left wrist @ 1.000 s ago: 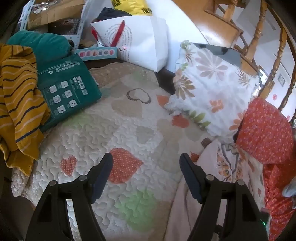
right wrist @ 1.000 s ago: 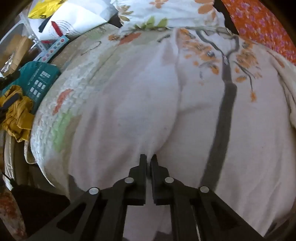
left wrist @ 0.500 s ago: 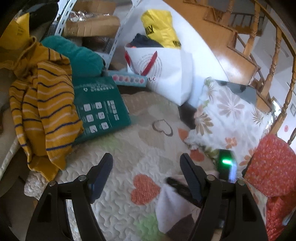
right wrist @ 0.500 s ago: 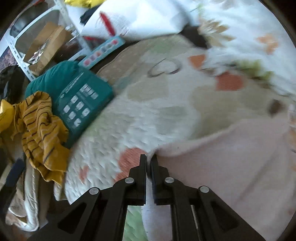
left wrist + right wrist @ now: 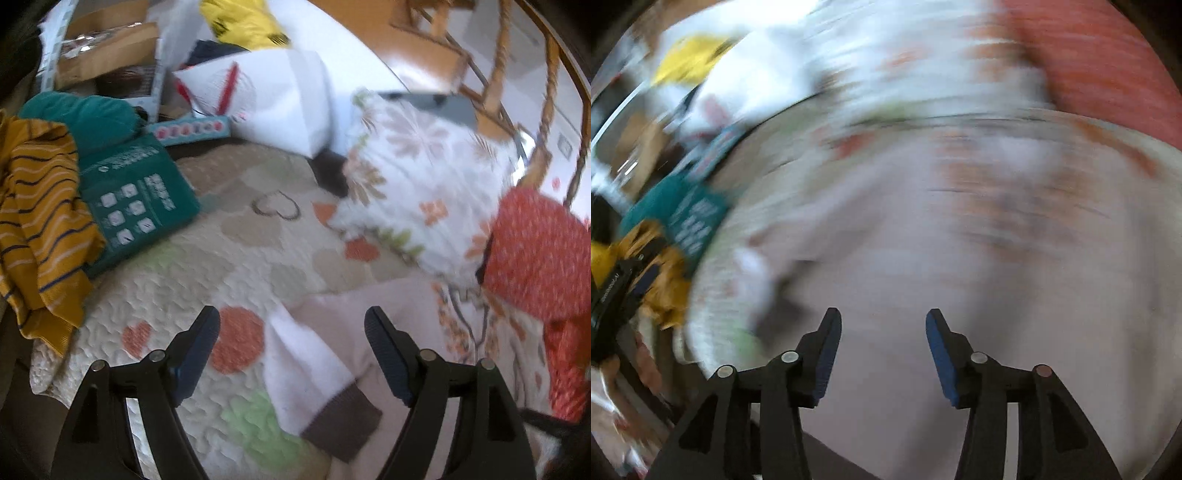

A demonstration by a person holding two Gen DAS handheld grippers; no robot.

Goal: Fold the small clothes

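Presently we list two hand-held grippers over a heart-patterned quilt (image 5: 207, 266). Our left gripper (image 5: 291, 326) has its jaws spread wide and opening further; nothing is pinched, though a pale pink garment (image 5: 332, 325) with a brown cuff (image 5: 341, 424) lies on the quilt beneath the gap, its folded sleeve reaching toward the camera. Our right gripper (image 5: 883, 328) has its jaws parted and opening, the blue pads (image 5: 940, 350) clear of cloth, with the same pink garment (image 5: 886, 251) spread below them. Left wrist view alone shows a floral pillow (image 5: 417, 192), a red dotted cushion (image 5: 539, 251), a white paper bag (image 5: 273, 99), a green package (image 5: 136, 199), a mustard striped top (image 5: 37, 221) at the quilt's left edge, and wooden stair rails (image 5: 550, 88). Right wrist view, heavily blurred, alone shows the garment's broad printed body and, at its left margin, the left gripper's (image 5: 613, 295) black housing; finer detail we cannot tell.
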